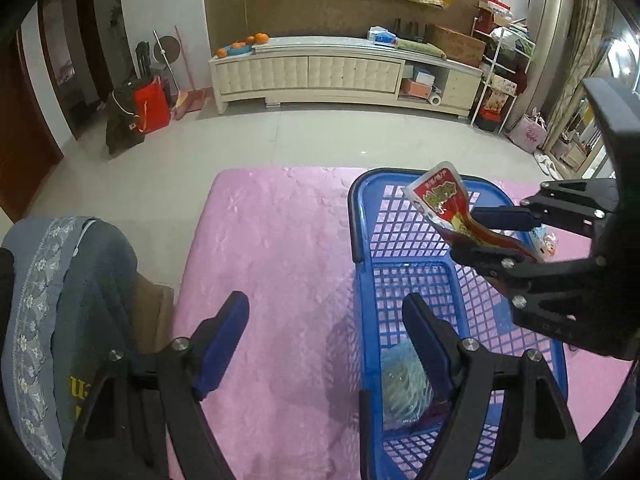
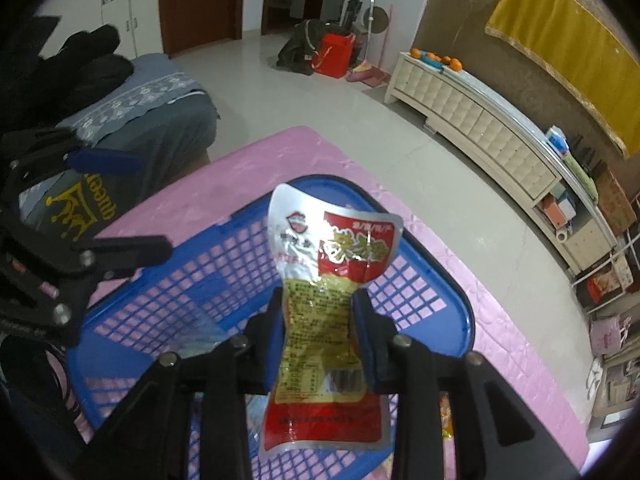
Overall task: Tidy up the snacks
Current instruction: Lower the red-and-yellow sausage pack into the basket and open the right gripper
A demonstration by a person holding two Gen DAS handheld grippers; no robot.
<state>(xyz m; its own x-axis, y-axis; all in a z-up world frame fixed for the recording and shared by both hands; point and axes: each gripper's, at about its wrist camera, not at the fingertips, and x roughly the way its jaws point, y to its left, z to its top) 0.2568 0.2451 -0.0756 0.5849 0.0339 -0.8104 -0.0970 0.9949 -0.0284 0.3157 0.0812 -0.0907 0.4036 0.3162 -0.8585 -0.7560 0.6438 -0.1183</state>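
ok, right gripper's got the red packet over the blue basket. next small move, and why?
Probably lower it a little and open the jaws. The right gripper is shut on the red snack packet, held above the inside of the blue basket, where a clear bag already lies. The left gripper is open, holds nothing and is near the basket's left wall.
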